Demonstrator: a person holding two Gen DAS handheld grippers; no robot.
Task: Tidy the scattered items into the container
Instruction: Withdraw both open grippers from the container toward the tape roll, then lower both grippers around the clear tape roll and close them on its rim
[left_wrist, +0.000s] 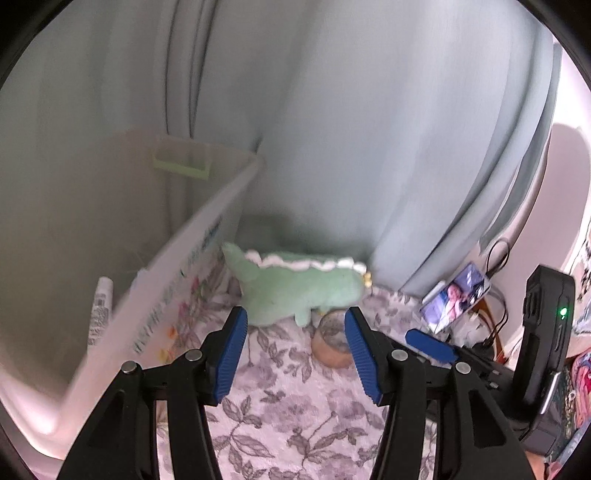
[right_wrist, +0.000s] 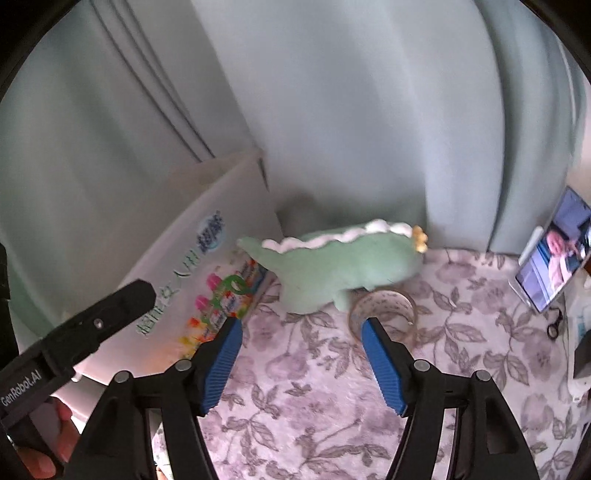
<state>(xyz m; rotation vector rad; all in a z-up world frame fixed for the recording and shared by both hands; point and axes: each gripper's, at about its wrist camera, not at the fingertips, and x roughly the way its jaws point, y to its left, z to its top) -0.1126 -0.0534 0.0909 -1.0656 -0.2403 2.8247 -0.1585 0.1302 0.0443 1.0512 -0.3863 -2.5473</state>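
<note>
A green plush dinosaur (left_wrist: 291, 288) (right_wrist: 332, 269) lies on the floral blanket just beyond both grippers, its tail against the container. A clear tape roll (left_wrist: 330, 343) (right_wrist: 384, 306) stands in front of its belly. The translucent white container (left_wrist: 192, 236) (right_wrist: 221, 192) stands at the left, with a white tube (left_wrist: 100, 306) inside. My left gripper (left_wrist: 295, 314) is open and empty, short of the plush. My right gripper (right_wrist: 302, 325) is open too, its right fingertip next to the tape roll. In the right wrist view, the left gripper's black body (right_wrist: 110, 310) shows at the left.
A pale blue curtain (left_wrist: 369, 147) hangs right behind the plush and container. A lit phone (left_wrist: 458, 295) (right_wrist: 554, 258) leans at the right among cables (left_wrist: 495, 258). The floral blanket (right_wrist: 295, 406) spreads below both grippers. A hand (right_wrist: 55, 443) holds the left gripper.
</note>
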